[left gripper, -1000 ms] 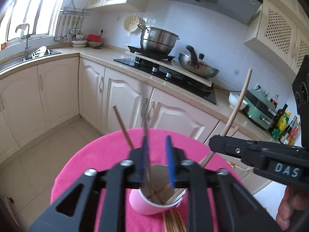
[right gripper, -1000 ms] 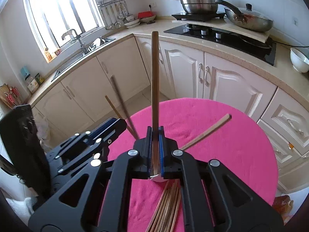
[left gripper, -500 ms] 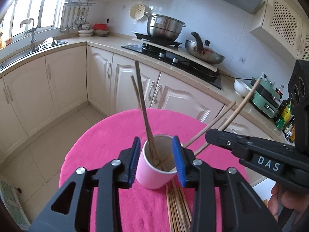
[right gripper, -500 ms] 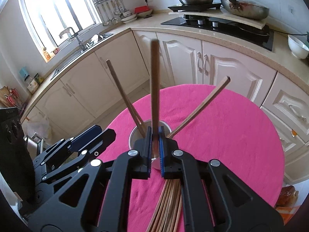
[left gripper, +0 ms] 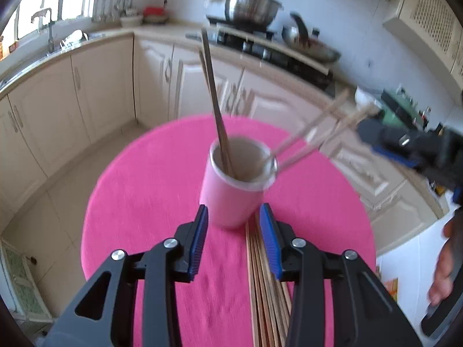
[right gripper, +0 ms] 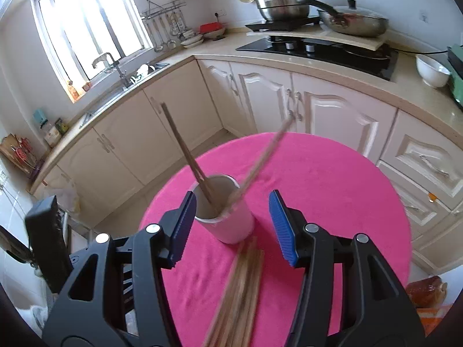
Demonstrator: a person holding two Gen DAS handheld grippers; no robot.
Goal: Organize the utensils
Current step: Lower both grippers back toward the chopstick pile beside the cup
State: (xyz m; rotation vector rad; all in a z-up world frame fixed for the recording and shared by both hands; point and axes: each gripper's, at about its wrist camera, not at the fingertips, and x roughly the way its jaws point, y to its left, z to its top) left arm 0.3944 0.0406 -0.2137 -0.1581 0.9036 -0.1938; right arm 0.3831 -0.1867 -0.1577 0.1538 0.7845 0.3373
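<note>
A pink cup (left gripper: 228, 193) stands on the round pink table (left gripper: 150, 196); it also shows in the right wrist view (right gripper: 231, 225). Several wooden chopsticks (left gripper: 215, 101) stand in it, some leaning right (left gripper: 312, 141), blurred in the right wrist view (right gripper: 260, 162). A bundle of loose chopsticks (left gripper: 266, 289) lies on the cloth just in front of the cup, also seen in the right wrist view (right gripper: 240, 292). My left gripper (left gripper: 233, 240) is open and empty, just short of the cup. My right gripper (right gripper: 231, 228) is open and empty, its jaws on either side of the cup, not touching.
Cream kitchen cabinets (right gripper: 260, 101) and a counter with a hob, pot (right gripper: 280, 3) and pan ring the table. A sink (right gripper: 127, 78) sits under the window at left. The right gripper's body (left gripper: 419, 150) and the hand holding it show at the right in the left wrist view.
My right gripper has opened and let its chopstick drop into the cup, then drawn back. My left gripper has opened wider and pulled back from the cup.
</note>
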